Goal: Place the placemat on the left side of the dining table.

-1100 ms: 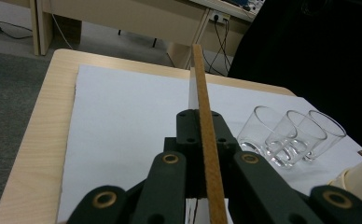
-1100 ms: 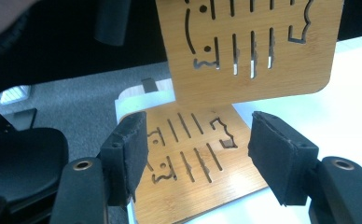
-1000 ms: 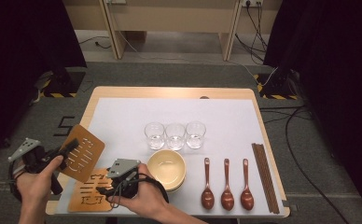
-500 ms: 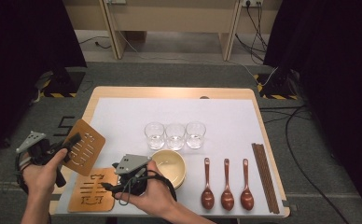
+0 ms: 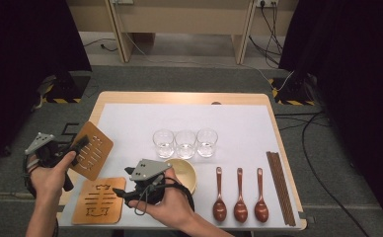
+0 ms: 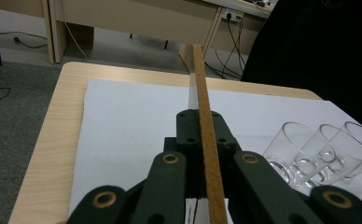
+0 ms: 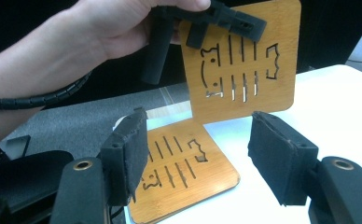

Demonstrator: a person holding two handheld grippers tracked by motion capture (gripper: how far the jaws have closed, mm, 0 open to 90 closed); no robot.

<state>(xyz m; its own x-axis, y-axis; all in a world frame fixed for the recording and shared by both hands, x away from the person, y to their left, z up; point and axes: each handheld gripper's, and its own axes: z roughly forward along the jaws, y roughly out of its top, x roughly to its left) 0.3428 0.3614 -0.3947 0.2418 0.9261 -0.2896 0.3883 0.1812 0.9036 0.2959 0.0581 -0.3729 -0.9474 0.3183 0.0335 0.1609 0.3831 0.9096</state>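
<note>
A square bamboo trivet (image 5: 94, 157) with slot cut-outs hangs tilted above the table's front left corner, and my left gripper (image 5: 79, 145) is shut on its left edge. In the left gripper view the trivet (image 6: 206, 126) stands edge-on between the black jaws. A second, matching trivet (image 5: 99, 200) lies flat on the white mat near the front edge. My right gripper (image 5: 122, 189) hovers just right of it and points left, open with nothing between its pads (image 7: 125, 154). From that gripper I look past the flat trivet (image 7: 184, 172) to the held trivet (image 7: 244, 88).
Three clear glasses (image 5: 185, 143) stand in a row mid-table, with a pale bowl (image 5: 185, 173) just in front of them. Three brown spoons (image 5: 239, 197) and dark chopsticks (image 5: 280, 187) lie at the right. The wooden table edge (image 5: 179, 98) frames the mat.
The left hand has carried the held trivet a little right, toward the table. The right gripper has risen and drawn right, away from the flat trivet.
</note>
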